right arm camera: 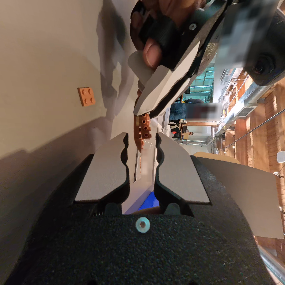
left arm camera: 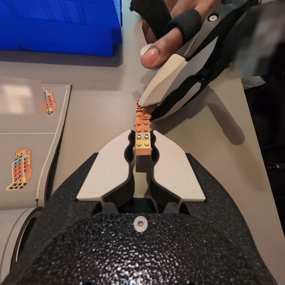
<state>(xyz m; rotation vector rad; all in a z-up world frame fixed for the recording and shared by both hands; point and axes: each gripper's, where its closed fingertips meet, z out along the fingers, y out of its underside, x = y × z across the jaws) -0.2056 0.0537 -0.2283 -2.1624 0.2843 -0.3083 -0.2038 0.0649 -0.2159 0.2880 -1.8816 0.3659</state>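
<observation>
My left gripper [left arm camera: 142, 133] is shut on a long brick assembly [left arm camera: 142, 123], mostly orange-brown with a grey and a tan plate near the pads, and holds it above the grey table [left arm camera: 100, 108]. The assembly points away from me. My right gripper [left arm camera: 148, 111] comes in from the upper right at its far end. In the right wrist view the right gripper [right arm camera: 141, 135] is open. The assembly's end [right arm camera: 144, 129] stands between its fingers with a gap on both sides. The left gripper [right arm camera: 144, 114] shows beyond it, clamped on the assembly.
A blue bin [left arm camera: 58, 26] stands at the back left. An open instruction booklet [left arm camera: 30, 138] lies on the left. A loose orange square plate [right arm camera: 86, 96] lies on the table. The table edge [left arm camera: 252, 123] runs along the right. A hand [left arm camera: 154, 57] holds the right gripper. My two grippers' fingertips are within a few centimetres of each other.
</observation>
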